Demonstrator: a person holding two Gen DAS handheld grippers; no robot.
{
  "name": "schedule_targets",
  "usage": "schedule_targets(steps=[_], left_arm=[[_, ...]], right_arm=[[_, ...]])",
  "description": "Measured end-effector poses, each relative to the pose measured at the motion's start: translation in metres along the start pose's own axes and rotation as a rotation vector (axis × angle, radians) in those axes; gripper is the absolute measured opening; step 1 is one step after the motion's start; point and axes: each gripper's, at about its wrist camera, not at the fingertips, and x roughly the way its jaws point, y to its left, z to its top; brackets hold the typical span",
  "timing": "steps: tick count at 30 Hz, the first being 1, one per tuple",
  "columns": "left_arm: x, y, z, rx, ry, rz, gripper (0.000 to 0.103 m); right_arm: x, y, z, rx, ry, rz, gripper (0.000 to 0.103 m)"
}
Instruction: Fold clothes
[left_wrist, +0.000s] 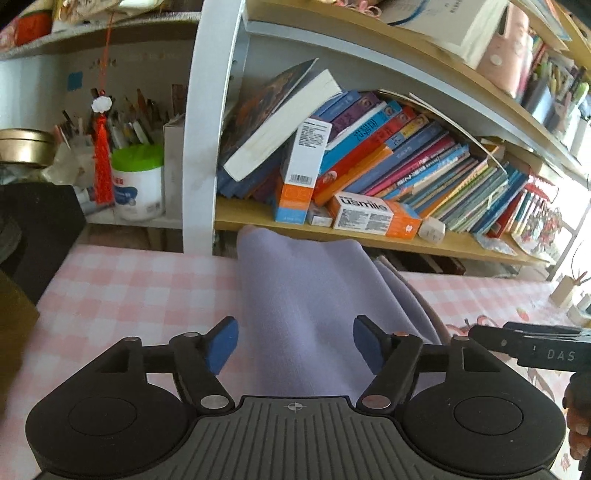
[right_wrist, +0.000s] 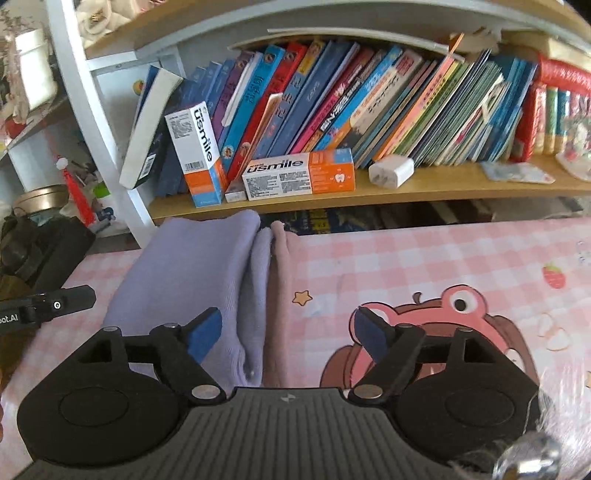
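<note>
Both hand-held grippers, left and right, spread above soft lilac knit garment

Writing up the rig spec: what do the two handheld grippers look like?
Both match: the left gripper and right gripper have black linkage arms with silver pivot pins, blue finger pads, round black side housings and a ribbed grey centre plate with a crosshair mark. White lettering shows on each one's side. No cables or sleeves visible.

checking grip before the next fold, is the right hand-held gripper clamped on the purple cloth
No, the right hand-held gripper stands open above the purple cloth, its blue pads spread apart with nothing pinched between them.
</note>
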Motion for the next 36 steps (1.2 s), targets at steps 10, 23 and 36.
schedule_targets(steps=[10,23,36], left_arm=[[-0.028,-0.022,-0.029,-0.011,0.005,0.073,0.089],[-0.050,-0.048,-0.062,-0.034,0.039,0.174,0.096],[-0.064,-0.067,-0.079,-0.024,0.032,0.211,0.096]], right_arm=[[-0.034,0.012,-0.024,-0.085,-0.031,-0.063,0.097],[-0.063,0.005,-0.047,-0.125,-0.027,-0.113,0.103],[-0.076,0.000,-0.071,-0.128,0.005,-0.138,0.103]])
